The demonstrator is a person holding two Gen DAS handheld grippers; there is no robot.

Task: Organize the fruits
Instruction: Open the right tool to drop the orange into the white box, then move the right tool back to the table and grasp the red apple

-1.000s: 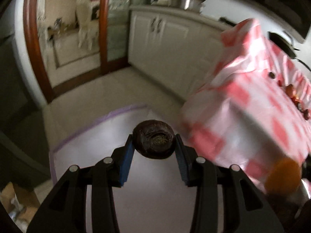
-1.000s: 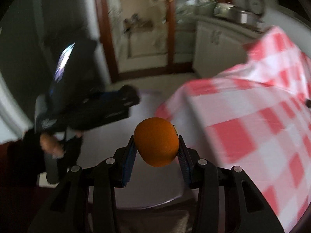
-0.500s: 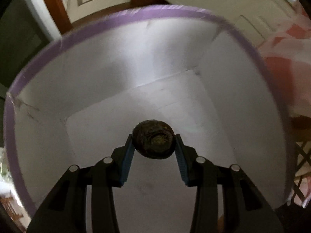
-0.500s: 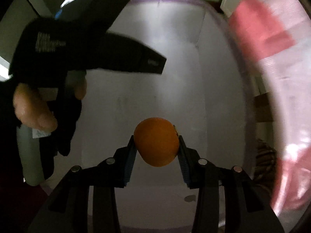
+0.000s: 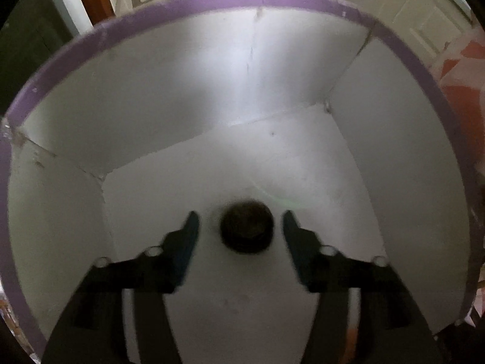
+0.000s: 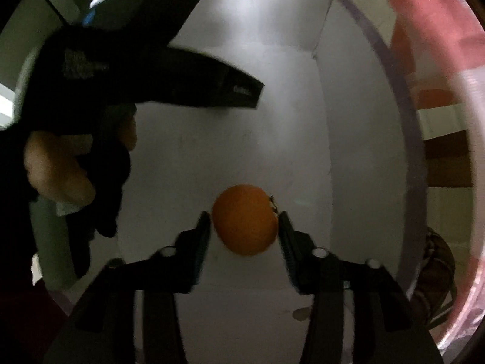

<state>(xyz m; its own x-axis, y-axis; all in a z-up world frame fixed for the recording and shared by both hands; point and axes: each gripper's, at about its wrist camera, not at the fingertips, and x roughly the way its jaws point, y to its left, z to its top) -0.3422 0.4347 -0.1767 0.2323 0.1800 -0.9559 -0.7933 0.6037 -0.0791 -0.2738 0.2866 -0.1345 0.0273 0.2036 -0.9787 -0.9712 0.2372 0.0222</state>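
Fruits: I am releasing two into the white box [image 5: 169, 85] with the purple rim. The dark round fruit [image 5: 246, 227] is lying between the left claw [image 5: 241, 227] pads, clear of both; those jaws have just been opening and are standing apart. The orange [image 6: 245, 220] is sitting between the right claw [image 6: 244, 223] pads, also just opened, with a gap on its left side; contact on its right I cannot tell. I am judging both fruits light, firm and prone to rolling, so the widest part is where each is best taken. The checked cloth [image 6: 436, 45] is showing beside the box.
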